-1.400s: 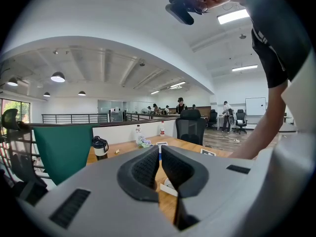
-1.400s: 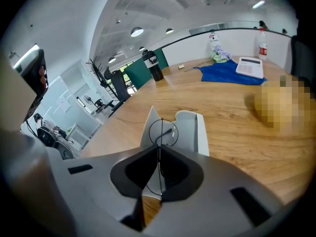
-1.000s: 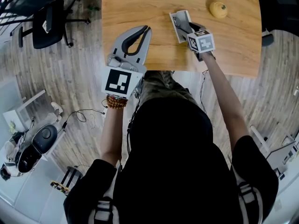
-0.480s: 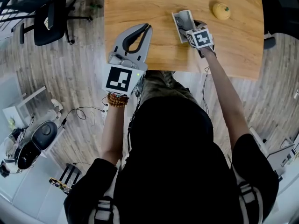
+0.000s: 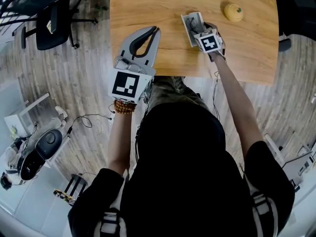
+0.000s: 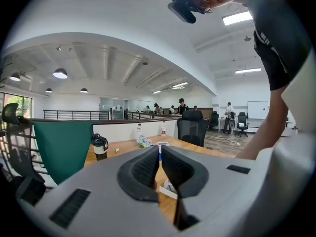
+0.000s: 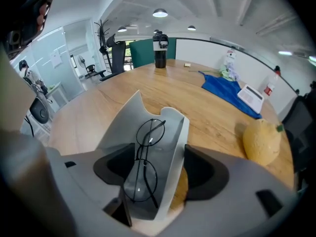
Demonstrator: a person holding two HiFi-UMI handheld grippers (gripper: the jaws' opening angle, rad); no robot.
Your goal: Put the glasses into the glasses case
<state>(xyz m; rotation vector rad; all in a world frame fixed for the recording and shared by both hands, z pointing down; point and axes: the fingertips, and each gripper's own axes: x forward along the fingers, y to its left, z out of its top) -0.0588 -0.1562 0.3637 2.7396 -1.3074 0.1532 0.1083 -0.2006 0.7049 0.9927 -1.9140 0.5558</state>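
Observation:
The grey glasses case [image 7: 171, 139] lies open on the wooden table [image 7: 113, 98], and the thin black-rimmed glasses [image 7: 140, 181] lie inside it. My right gripper [image 7: 160, 164] points steeply down over the case [image 5: 190, 21], with its jaws wide on either side. They have just been closing a little, with the case and glasses between them. Whether the pads touch the case walls is unclear. In the head view the right gripper [image 5: 198, 31] covers the case's near end. My left gripper [image 5: 156, 30] hovers shut and empty at the table's near edge, and in its own view [image 6: 160, 149] nothing is between its pads.
A yellow fruit [image 7: 260, 141] sits right of the case, also seen from above [image 5: 233, 11]. A blue cloth [image 7: 224, 90] with a white device [image 7: 252, 97] lies at the far right. A black cup [image 7: 159, 46] stands at the far edge. An office chair [image 5: 49, 21] stands left of the table.
My right gripper has sunk a little over the case and rolled slightly. The left gripper has stayed where it was.

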